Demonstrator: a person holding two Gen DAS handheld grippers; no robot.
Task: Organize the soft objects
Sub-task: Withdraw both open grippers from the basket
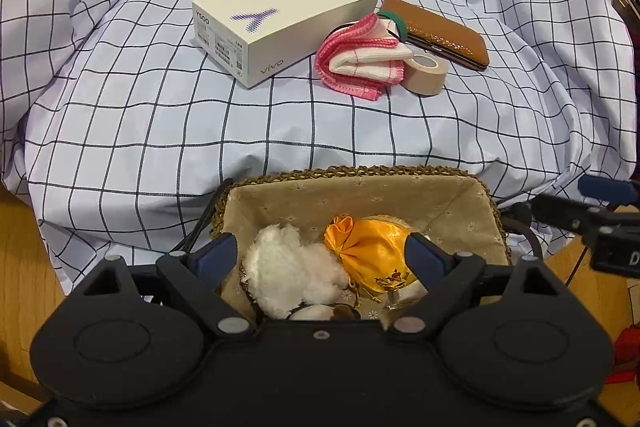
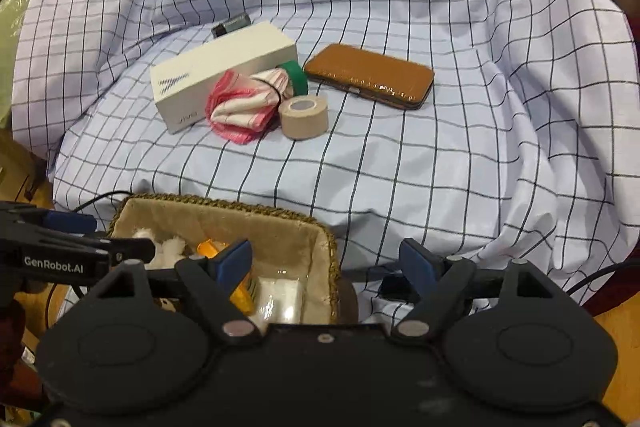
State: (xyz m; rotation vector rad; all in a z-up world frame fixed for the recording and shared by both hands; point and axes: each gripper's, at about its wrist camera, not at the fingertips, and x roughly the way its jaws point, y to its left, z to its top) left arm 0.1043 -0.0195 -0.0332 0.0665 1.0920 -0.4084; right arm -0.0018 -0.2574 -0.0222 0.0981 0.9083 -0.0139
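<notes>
Basket (image 1: pixel 360 173) beneath both empty, spread grippers, left (image 1: pixel 320 259) and right (image 2: pixel 326 263); pink cloth (image 1: pixel 360 61) abuts tape roll (image 1: pixel 426 75), risking a snagged pickup.

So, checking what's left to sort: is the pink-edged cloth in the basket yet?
Out. The pink-edged cloth lies crumpled on the checked sheet between the white box and tape roll, beyond the basket.

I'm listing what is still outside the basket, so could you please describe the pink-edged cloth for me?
The pink-edged cloth is a soft white fabric with thin lines and a pink crocheted border, loosely folded into a bunched bundle. It lies on the checked sheet, against the white phone box, touching the beige tape roll and partly covering the green tape roll. Neither pair of tongs touches it.
</notes>
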